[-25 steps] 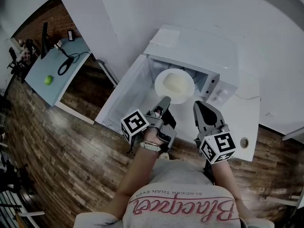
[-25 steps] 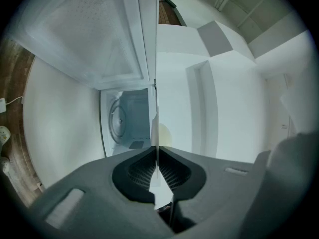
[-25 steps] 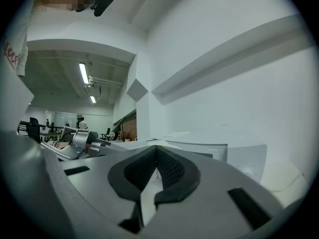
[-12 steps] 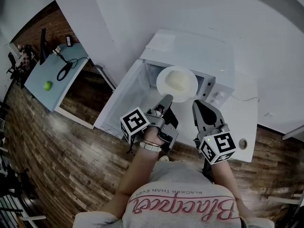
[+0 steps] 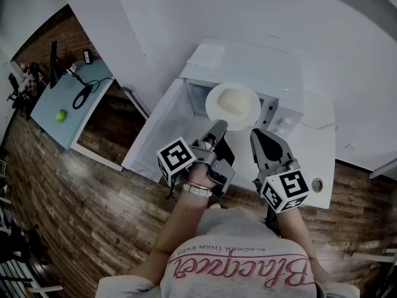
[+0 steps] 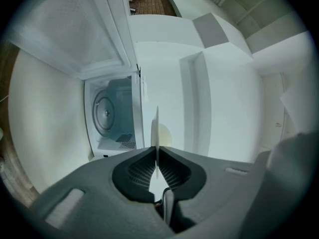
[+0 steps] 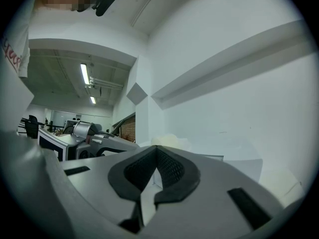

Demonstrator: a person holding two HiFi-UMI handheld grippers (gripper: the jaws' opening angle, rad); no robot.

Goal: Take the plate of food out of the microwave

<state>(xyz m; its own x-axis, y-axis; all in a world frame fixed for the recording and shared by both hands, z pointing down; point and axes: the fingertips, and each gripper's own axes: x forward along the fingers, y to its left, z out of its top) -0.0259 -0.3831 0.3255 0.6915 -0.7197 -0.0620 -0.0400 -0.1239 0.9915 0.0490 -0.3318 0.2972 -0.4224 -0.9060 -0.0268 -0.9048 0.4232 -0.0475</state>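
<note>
White plate [image 5: 213, 104] bearing a pale mound of food [image 5: 236, 99], pinched at its near rim by the left gripper [image 5: 217, 129] and held in the air just before the open microwave [image 5: 248, 61]; right gripper [image 5: 260, 143] alongside, jaws pressed together on nothing, clear of the plate.

From my head I look steeply down on the microwave [image 5: 248, 61]. The camera on my left claw [image 6: 157, 156] faces it too, near and level; the one on my right claw [image 7: 156, 153] faces the wall [image 7: 239, 98].

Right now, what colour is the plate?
The plate is white; the head view shows it best.
</note>
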